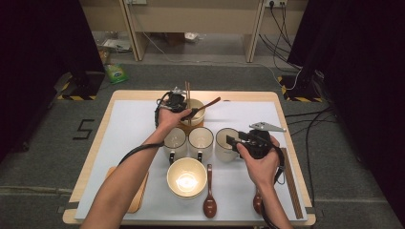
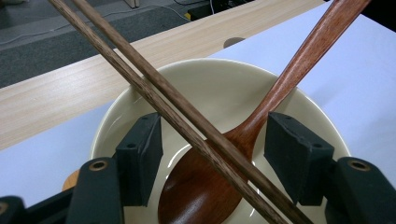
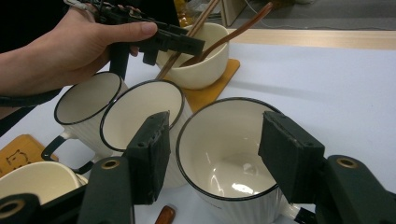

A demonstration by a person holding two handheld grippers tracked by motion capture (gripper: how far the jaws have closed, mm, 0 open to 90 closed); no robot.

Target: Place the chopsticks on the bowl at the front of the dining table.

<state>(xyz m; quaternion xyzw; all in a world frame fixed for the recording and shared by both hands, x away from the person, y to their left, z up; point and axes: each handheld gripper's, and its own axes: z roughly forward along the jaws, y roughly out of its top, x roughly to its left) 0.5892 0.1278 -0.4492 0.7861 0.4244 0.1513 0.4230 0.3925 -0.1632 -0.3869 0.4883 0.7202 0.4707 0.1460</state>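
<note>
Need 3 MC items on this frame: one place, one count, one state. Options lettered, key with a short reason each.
1. Where does the pair of chopsticks at the left gripper rest?
A. across the far bowl
B. inside a mug
C. on the floor

2. How many mugs stand in the row in the middle of the table?
A. one
B. three
C. five

3. How do the jaws of the right gripper stand?
A. shut tight on a spoon
B. apart, either side of the right-hand mug
C. shut on a coaster

Key: 1 A, the left gripper view shows them crossing the bowl's rim above the wooden spoon. 2 B, the high view shows three side by side. 3 B, the right gripper view shows the pads wide apart at the mug's rim.
</note>
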